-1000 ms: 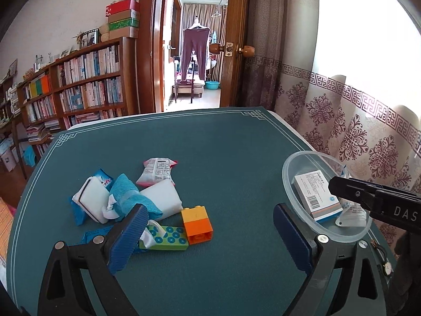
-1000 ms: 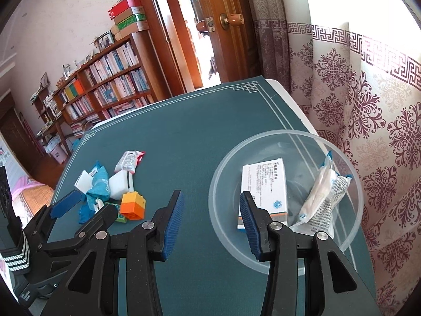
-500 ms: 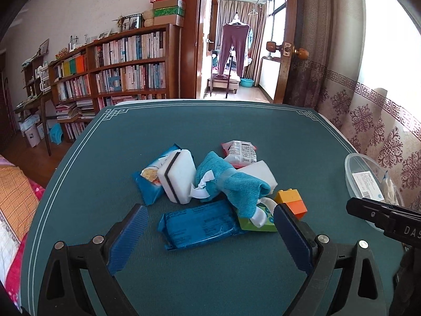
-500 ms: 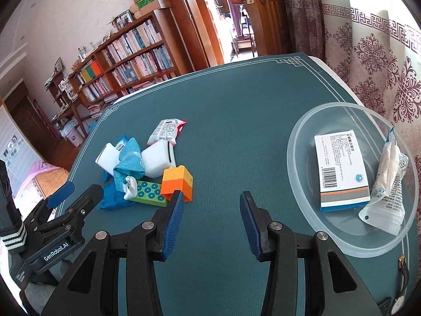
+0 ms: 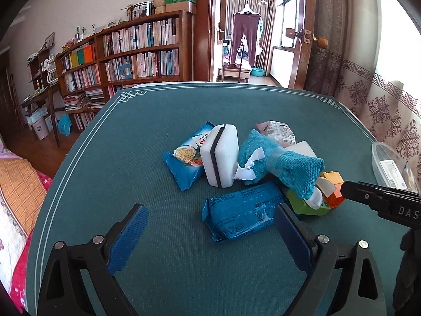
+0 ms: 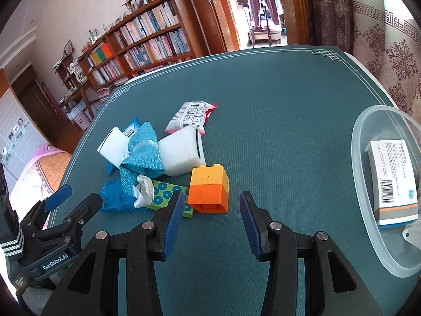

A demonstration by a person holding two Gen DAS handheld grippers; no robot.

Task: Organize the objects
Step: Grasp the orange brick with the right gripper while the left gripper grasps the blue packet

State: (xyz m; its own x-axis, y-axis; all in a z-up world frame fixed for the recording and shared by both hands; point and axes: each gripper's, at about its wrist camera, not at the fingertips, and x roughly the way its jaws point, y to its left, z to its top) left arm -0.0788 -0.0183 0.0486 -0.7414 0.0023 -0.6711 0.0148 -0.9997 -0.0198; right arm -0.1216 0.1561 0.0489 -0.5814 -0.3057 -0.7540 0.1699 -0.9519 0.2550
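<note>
Left gripper (image 5: 209,233): jaws wide apart, empty — just before the blue packet (image 5: 243,213).
Right gripper (image 6: 210,212): jaws apart, empty; orange-yellow block (image 6: 209,188) just ahead between them.
Pile: sponges, teal cloth (image 6: 142,158), packets — mid-table (image 6: 289,105).
Clear tub (image 6: 368,210): right edge, holds a medicine box (image 6: 393,181).
</note>
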